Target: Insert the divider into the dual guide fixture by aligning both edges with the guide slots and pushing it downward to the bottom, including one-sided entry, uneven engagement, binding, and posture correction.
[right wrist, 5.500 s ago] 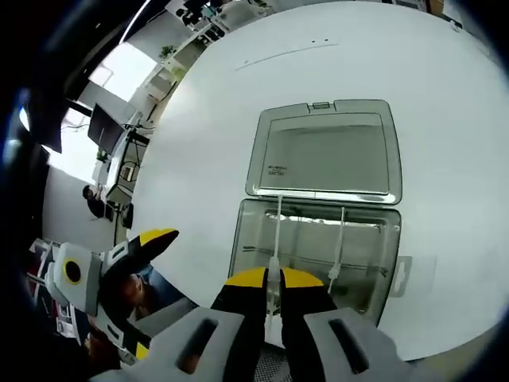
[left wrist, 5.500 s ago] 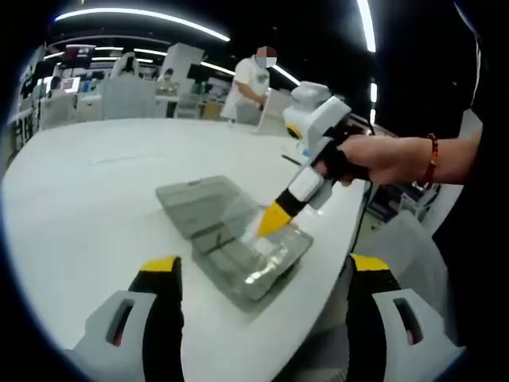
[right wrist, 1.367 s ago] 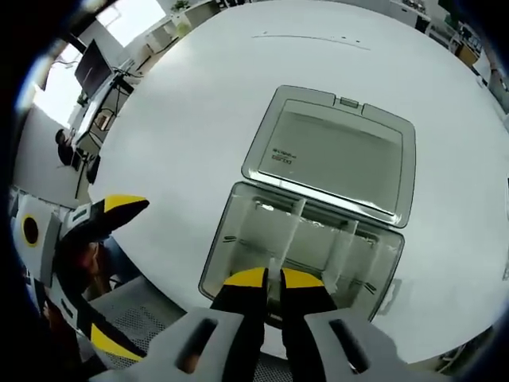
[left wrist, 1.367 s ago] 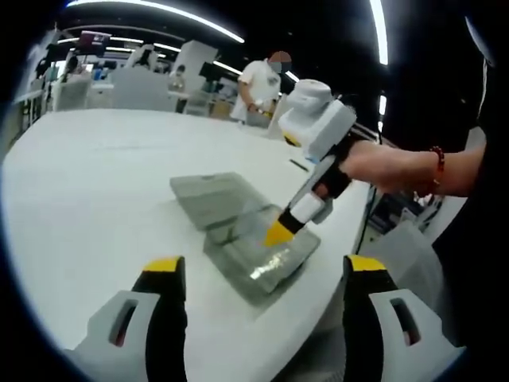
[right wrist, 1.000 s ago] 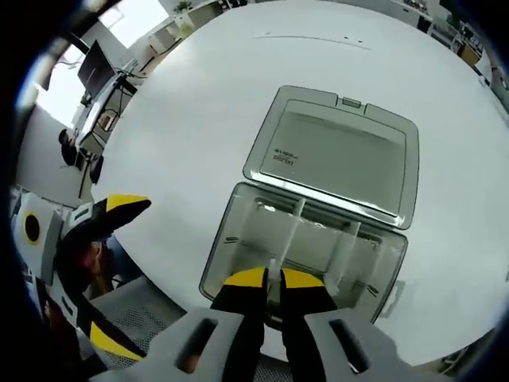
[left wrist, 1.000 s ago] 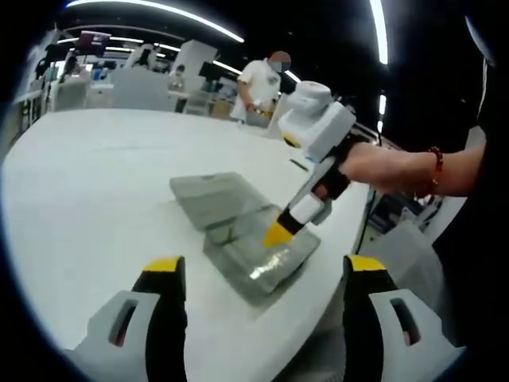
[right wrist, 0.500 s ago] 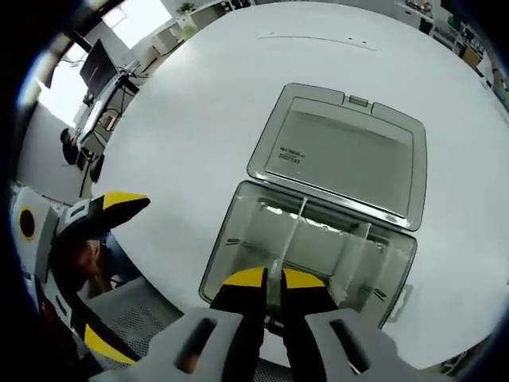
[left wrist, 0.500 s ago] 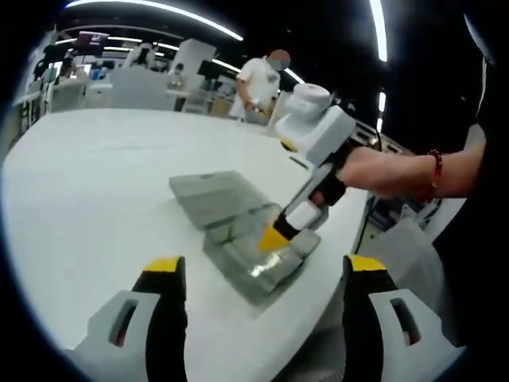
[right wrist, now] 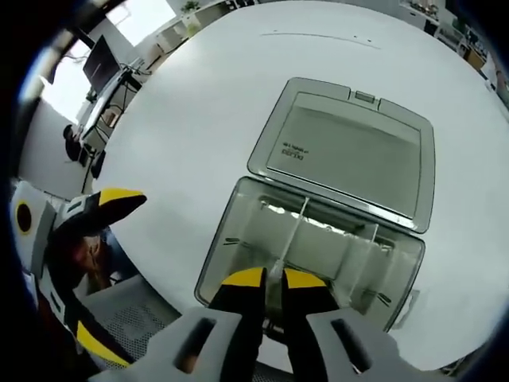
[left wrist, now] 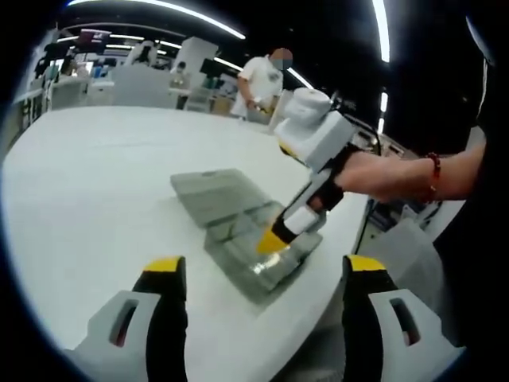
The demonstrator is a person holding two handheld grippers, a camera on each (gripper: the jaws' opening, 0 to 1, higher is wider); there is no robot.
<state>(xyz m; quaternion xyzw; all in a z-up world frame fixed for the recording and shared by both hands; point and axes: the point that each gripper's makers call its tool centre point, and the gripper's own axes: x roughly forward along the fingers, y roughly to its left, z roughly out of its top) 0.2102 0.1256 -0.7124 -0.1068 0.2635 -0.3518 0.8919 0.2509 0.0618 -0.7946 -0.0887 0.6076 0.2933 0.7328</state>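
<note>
A clear plastic compartment box (right wrist: 225, 241) lies on the white table with its lid (right wrist: 350, 155) folded flat behind it. My right gripper (right wrist: 273, 277) is shut on the near end of a thin clear divider (right wrist: 291, 228) that stands in the box and runs toward the hinge side. A second divider (right wrist: 367, 235) stands to its right. In the left gripper view the right gripper (left wrist: 270, 241) leans down into the box (left wrist: 246, 274), held by a hand (left wrist: 382, 171). My left gripper (left wrist: 264, 267) hangs open, back from the box near the table edge.
The round white table (left wrist: 87, 175) stretches wide to the left and behind the box. The left gripper's yellow tip (right wrist: 119, 199) sits off the table edge, left of the box. A person (left wrist: 258, 83) stands at desks far behind.
The right gripper has tilted and slid a little lower and leftward over the box with the divider in it. The left gripper has stayed open and still.
</note>
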